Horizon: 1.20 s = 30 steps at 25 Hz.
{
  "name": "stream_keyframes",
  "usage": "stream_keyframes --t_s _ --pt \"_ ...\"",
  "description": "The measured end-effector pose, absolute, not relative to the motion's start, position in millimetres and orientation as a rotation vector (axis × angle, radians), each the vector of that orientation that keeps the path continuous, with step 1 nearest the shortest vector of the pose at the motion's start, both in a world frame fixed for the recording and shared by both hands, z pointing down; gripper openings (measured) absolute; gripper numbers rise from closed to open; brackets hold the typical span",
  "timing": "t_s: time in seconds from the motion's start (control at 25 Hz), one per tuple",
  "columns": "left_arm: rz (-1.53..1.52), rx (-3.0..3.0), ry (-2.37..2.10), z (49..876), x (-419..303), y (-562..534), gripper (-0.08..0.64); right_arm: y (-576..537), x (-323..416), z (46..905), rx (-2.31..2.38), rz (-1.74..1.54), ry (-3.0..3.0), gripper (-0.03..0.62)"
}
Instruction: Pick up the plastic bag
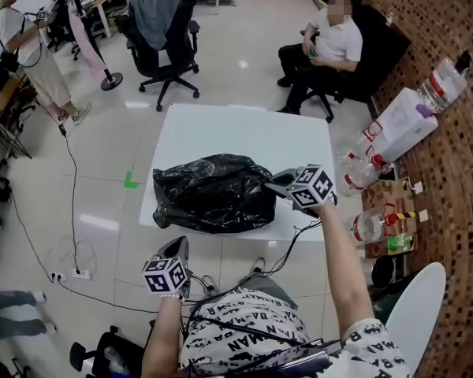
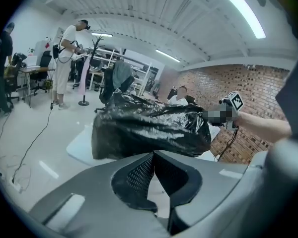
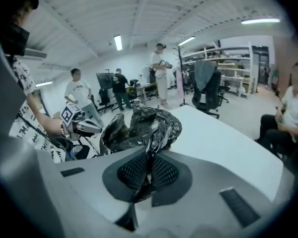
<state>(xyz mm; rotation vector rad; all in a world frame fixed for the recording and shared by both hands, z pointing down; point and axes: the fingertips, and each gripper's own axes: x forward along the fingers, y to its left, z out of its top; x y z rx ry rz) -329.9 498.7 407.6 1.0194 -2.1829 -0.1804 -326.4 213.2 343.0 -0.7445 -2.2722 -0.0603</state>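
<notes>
At the far left of the head view a standing person point(image 1: 27, 50) is beside some desks, and a cable point(image 1: 69, 179) trails across the tiled floor. Nearer the wearer, the left gripper point(image 1: 176, 247) hangs off the near edge of the counter point(image 1: 244, 132), below its near left corner and apart from the bag. In the left gripper view its jaws are clenched together with nothing between them, and they point toward the bag's near side.

The counter is white and square-topped. The black plastic bag point(image 1: 213, 191) lies crumpled on its near half and reaches almost to the near edge, while the far half stays bare. Beyond the counter's far left corner stands an office chair point(image 1: 164, 34) with a grey garment draped over its back.

The right gripper point(image 1: 274, 181) sits at the bag's right end, low over the counter. Its jaws are grasping a fold of the bag: the right gripper view shows glossy black film pinched between the pads point(image 3: 134, 171), with the rest of the bag bunched just ahead.

Further right, a seated person point(image 1: 327, 46) is past the far right corner. Large water bottles point(image 1: 445, 81) lie along the brick wall point(image 1: 457, 211).
</notes>
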Motion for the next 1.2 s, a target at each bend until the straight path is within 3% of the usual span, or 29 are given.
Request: stream_keyframes --t_s 0.4,0.44,0.48,0.6,0.76,0.8,0.84,0.92,0.96,1.04,1.12,1.16,1.2 --pt "-0.085 1.242 -2.341 382 -374 365 0.002 73 -286 464 -0.294 0.215 -2.218 0.014" --pt "-0.065 1.277 -2.317 385 -380 349 0.002 67 -283 472 -0.263 0.243 -2.205 0.067" --pt "-0.047 1.313 -2.292 387 -385 333 0.002 63 -281 478 -0.238 0.27 -2.201 0.215" --pt "-0.021 1.391 -2.241 390 -398 295 0.002 44 -277 469 -0.103 0.22 -2.283 0.365" --pt "-0.045 1.372 -2.198 397 -412 283 0.002 72 -287 399 -0.137 0.125 -2.564 0.352" --pt "-0.046 1.365 -2.195 397 -417 284 0.002 99 -295 388 -0.244 0.148 -2.599 0.265" --pt "-0.05 1.356 -2.196 397 -421 285 0.002 127 -306 385 -0.349 0.193 -2.603 0.138" --pt "-0.064 1.331 -2.2 396 -430 293 0.002 180 -338 398 -0.504 0.356 -2.513 0.089" --pt "-0.07 1.319 -2.201 395 -432 298 0.002 205 -355 411 -0.555 0.441 -2.431 0.154" --pt "-0.079 1.302 -2.198 395 -437 311 0.002 243 -385 446 -0.599 0.489 -2.252 0.364" --pt "-0.08 1.291 -2.201 393 -441 325 0.002 262 -403 477 -0.569 0.36 -2.135 0.371" --pt "-0.078 1.293 -2.202 391 -443 331 0.002 268 -407 485 -0.558 0.262 -2.121 0.354" --pt "-0.075 1.299 -2.203 388 -445 337 0.002 275 -408 484 -0.57 0.148 -2.143 0.145"
